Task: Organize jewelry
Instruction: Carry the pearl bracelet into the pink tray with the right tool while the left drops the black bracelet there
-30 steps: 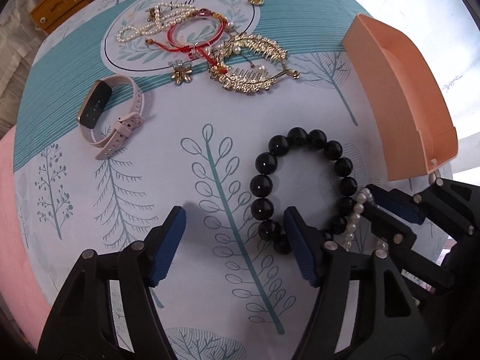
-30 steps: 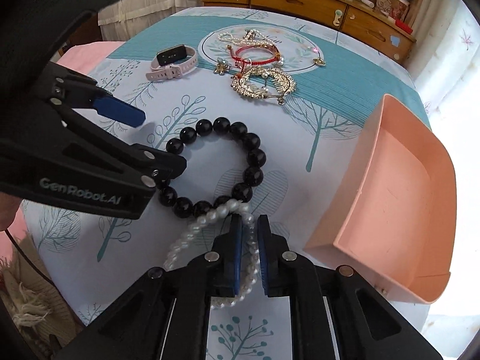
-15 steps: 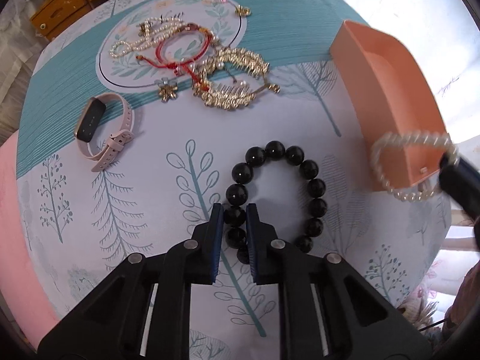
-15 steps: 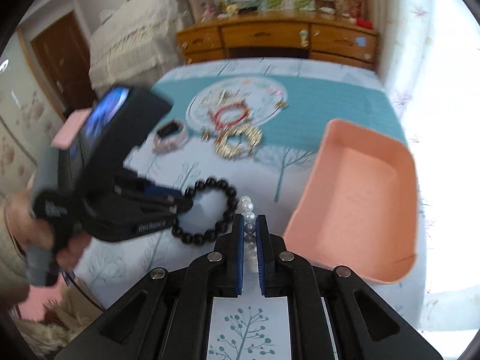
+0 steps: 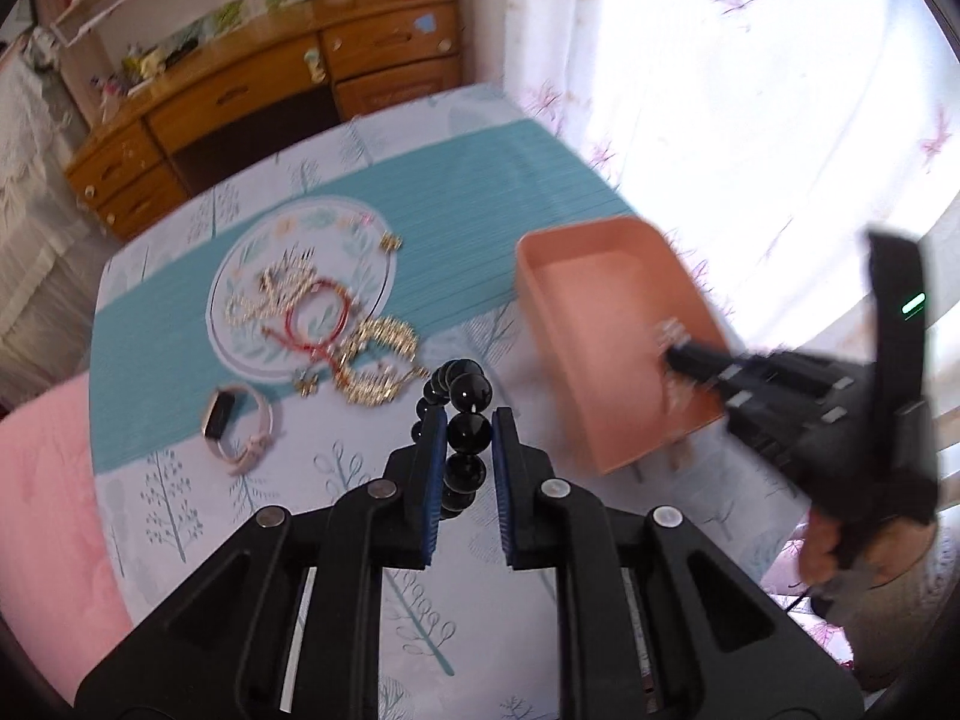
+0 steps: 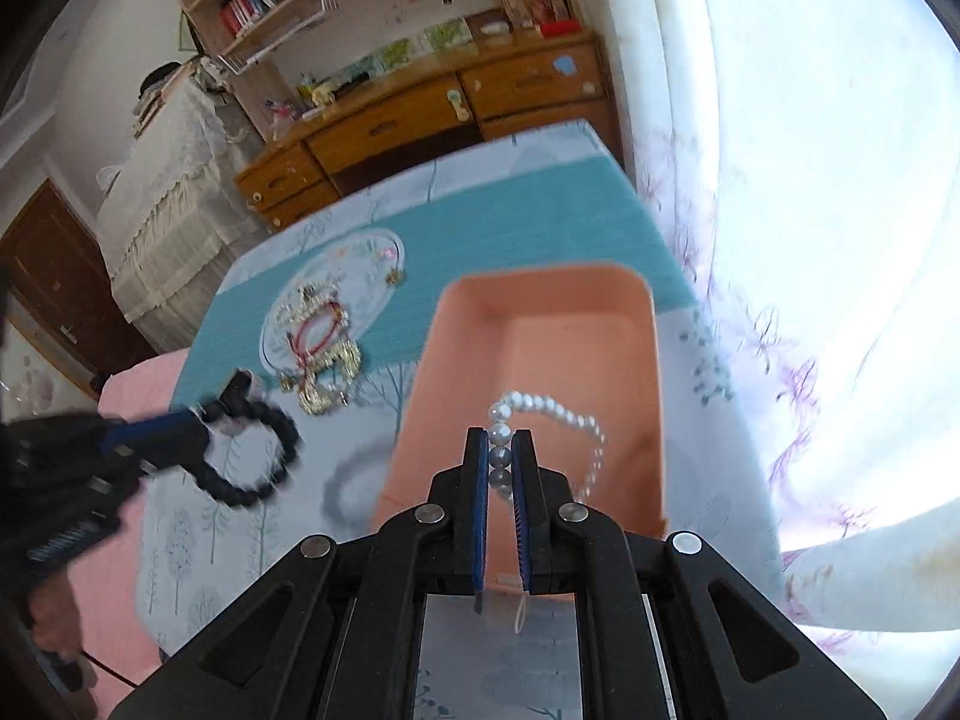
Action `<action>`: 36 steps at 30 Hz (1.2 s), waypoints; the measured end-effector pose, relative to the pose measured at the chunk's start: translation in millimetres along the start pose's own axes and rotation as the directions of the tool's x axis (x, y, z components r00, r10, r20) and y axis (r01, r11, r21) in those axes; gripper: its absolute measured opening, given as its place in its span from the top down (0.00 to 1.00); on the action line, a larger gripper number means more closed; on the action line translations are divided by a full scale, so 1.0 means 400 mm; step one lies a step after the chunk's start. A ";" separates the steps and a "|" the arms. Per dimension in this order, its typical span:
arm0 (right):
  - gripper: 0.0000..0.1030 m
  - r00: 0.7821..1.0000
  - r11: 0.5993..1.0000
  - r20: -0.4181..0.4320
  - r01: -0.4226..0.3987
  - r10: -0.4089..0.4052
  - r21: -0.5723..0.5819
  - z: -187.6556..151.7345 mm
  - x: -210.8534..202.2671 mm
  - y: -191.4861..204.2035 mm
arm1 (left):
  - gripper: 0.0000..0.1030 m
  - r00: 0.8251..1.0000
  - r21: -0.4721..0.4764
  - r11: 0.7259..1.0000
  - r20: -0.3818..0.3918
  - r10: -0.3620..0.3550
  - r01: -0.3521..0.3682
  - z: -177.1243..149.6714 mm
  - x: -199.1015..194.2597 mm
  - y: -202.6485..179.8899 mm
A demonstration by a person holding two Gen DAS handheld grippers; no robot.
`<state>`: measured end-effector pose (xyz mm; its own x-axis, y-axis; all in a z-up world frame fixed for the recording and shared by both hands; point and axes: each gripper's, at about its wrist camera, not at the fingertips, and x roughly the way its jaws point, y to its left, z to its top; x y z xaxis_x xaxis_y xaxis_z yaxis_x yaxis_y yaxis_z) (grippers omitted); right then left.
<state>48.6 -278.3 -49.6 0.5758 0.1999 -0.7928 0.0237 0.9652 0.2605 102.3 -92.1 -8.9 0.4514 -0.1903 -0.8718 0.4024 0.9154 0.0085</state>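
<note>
My left gripper is shut on a black bead bracelet and holds it in the air above the table; it also shows in the right wrist view, blurred. My right gripper is shut on a white pearl bracelet that hangs over the inside of the peach tray. In the left wrist view the right gripper reaches into the tray from the right.
On the round print of the tablecloth lie a red cord bracelet, a pearl string and a gold leaf comb. A pink smartwatch lies to their left. A wooden dresser stands behind; a curtain hangs right.
My left gripper shut on the black bracelet and lifted it off the table. My right gripper carried the pearl bracelet up and over into the tray.
</note>
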 end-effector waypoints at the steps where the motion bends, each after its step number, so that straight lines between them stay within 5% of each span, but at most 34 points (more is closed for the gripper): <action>1: 0.93 1.000 1.000 -0.024 -0.005 0.005 -0.001 -0.010 0.019 -0.006 | 0.88 1.000 0.009 1.000 0.014 -0.011 0.010 0.013 -0.013 -0.012; 9: 0.91 0.990 0.999 -0.136 -0.044 0.041 -0.019 -0.068 0.119 0.006 | 0.88 0.984 0.055 0.986 0.080 -0.159 0.155 0.151 -0.021 -0.099; 15: 0.90 0.988 0.997 -0.139 -0.068 0.070 0.021 -0.074 0.113 -0.016 | 0.88 0.974 0.096 0.972 0.047 -0.220 0.215 0.200 0.151 -0.130; 21: 0.89 0.990 0.998 -0.128 -0.051 0.055 0.032 -0.070 0.081 -0.034 | 0.88 0.998 0.117 0.993 -0.049 -0.029 0.034 0.177 0.318 -0.133; 33: 0.79 0.989 1.000 -0.148 -0.021 0.020 -0.012 -0.070 0.065 -0.007 | 0.80 0.982 0.111 0.987 -0.136 0.128 -0.113 0.091 0.324 -0.095; 36: 0.73 0.987 0.999 -0.158 -0.023 0.019 -0.026 -0.073 0.062 0.006 | 0.67 0.975 0.103 0.983 -0.148 0.164 -0.150 0.073 0.315 -0.081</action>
<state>38.9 -266.2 -84.9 0.4401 0.2420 -0.8647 -0.0111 0.9644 0.2642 169.3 -156.2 -104.7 0.3884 0.0173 -0.9213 0.4102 0.8920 0.1897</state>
